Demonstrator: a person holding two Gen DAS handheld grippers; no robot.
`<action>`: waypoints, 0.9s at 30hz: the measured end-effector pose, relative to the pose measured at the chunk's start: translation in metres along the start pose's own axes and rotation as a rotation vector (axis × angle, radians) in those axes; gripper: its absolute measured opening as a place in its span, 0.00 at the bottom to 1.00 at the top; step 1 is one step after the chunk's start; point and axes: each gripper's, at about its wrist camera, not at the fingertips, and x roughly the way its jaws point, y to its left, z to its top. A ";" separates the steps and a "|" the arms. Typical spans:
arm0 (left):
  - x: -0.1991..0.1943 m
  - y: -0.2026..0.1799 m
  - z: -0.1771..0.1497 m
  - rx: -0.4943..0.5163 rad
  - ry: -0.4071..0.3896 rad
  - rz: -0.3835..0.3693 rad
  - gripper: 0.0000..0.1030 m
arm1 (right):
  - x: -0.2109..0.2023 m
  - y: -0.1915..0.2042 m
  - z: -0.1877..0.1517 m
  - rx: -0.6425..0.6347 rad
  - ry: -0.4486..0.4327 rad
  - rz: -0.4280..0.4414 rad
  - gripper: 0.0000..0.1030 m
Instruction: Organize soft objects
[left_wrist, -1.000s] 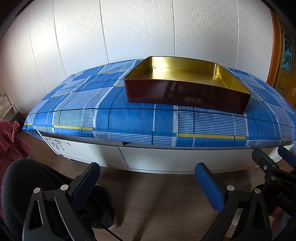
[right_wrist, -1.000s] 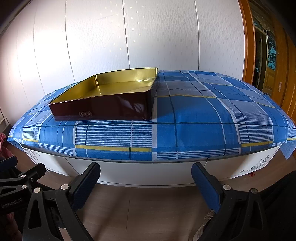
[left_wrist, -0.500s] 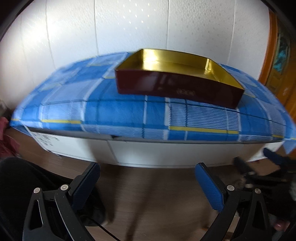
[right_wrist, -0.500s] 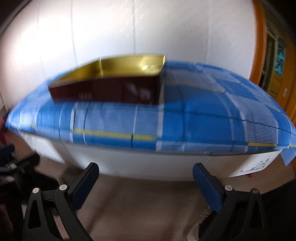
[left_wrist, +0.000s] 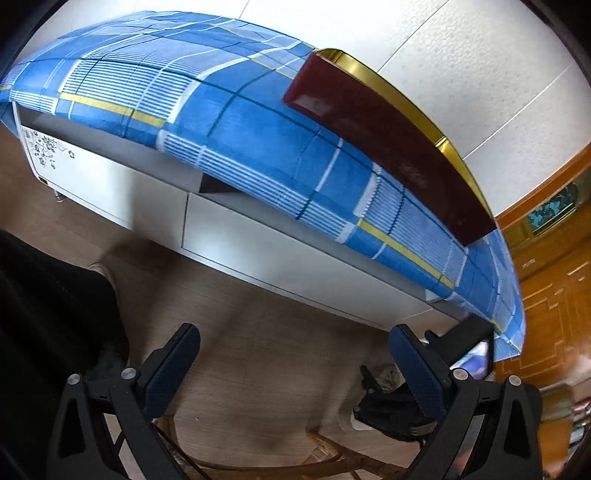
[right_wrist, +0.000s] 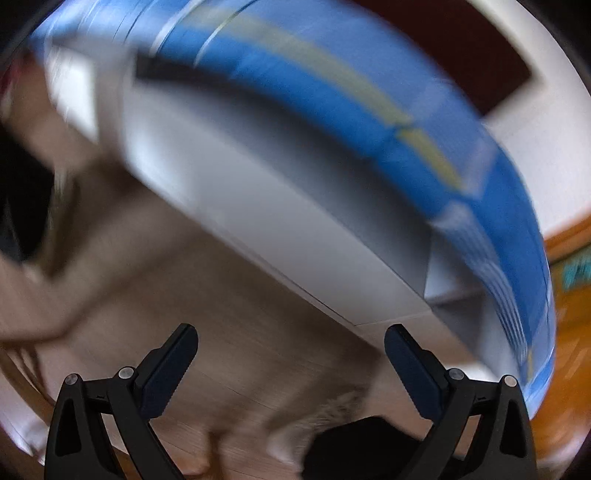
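Observation:
A dark red box with a gold lining (left_wrist: 388, 147) sits on a table under a blue checked cloth (left_wrist: 236, 140). In the left wrist view the table is tilted and above my left gripper (left_wrist: 293, 343), which is open and empty over the wooden floor. My right gripper (right_wrist: 290, 341) is also open and empty, below the table edge; its view is heavily blurred. The box (right_wrist: 461, 51) shows there only as a dark red patch at the top. No soft object is clearly visible in either view.
White cabinet drawers (left_wrist: 280, 254) run under the cloth. Wooden floor (left_wrist: 258, 369) lies below both grippers. A dark shape (left_wrist: 44, 306) fills the lower left, and the other gripper's black frame (left_wrist: 399, 402) is at lower right. An orange wooden door (left_wrist: 554, 280) stands at the right.
Both grippers have dropped and rolled, so the table and box now appear tilted and higher in view. The right wrist view has become strongly blurred. Both stay open and empty.

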 end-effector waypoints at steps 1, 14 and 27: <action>0.002 -0.001 -0.001 0.010 0.006 0.015 1.00 | 0.007 0.007 0.001 -0.070 -0.005 -0.041 1.00; 0.015 -0.020 -0.013 0.170 0.071 0.053 1.00 | 0.090 -0.005 0.001 -0.330 0.046 -0.281 0.99; 0.026 -0.029 -0.022 0.226 0.133 0.086 1.00 | 0.118 0.004 -0.008 -0.482 0.106 -0.230 1.00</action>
